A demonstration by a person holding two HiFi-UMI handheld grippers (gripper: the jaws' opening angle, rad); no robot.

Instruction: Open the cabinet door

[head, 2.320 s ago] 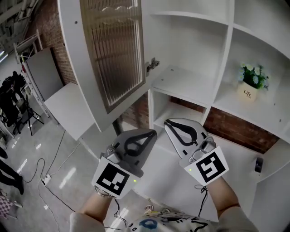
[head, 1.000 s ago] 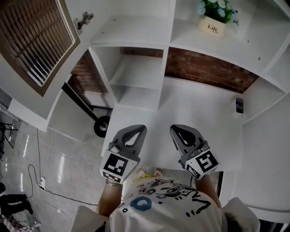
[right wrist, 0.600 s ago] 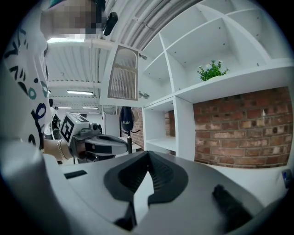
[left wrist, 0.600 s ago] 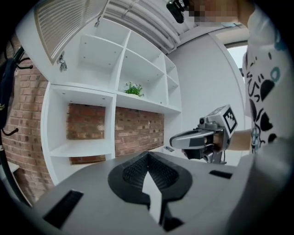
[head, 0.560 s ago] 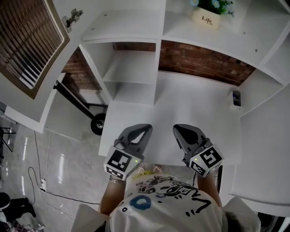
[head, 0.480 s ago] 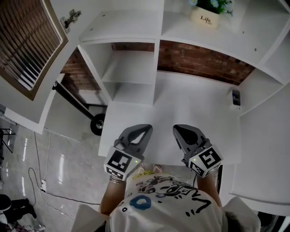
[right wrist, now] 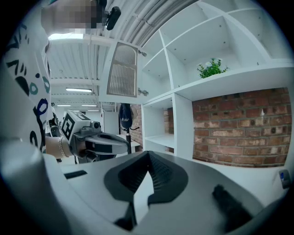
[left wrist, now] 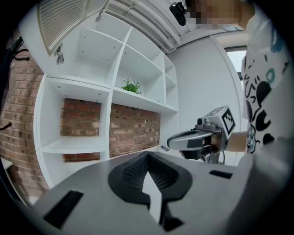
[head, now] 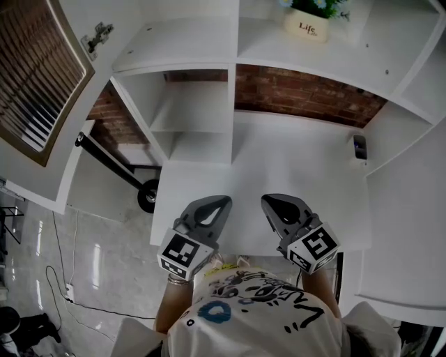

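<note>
The cabinet door point(head: 31, 77), white-framed with ribbed glass, stands swung open at the upper left, its hinge point(head: 97, 32) bare on the cabinet edge. In the right gripper view the door point(right wrist: 125, 69) hangs open high on the left. My left gripper point(head: 223, 201) and right gripper point(head: 267, 200) hover side by side over the front of the white desk point(head: 293, 164), far below the door. Both are shut with nothing between the jaws. In each gripper view the jaws meet at the tip, left point(left wrist: 147, 154) and right point(right wrist: 148, 153).
A potted plant point(head: 306, 21) stands on the shelf above the desk. A small dark device point(head: 359, 146) lies at the desk's right side. A hand truck wheel point(head: 147, 199) rests on the floor left of the desk. Open white cubbies point(head: 191, 115) sit behind.
Both grippers have come down from near the open door to the desk front, close to my body. Over the last half second they hold still. The door stays open.
</note>
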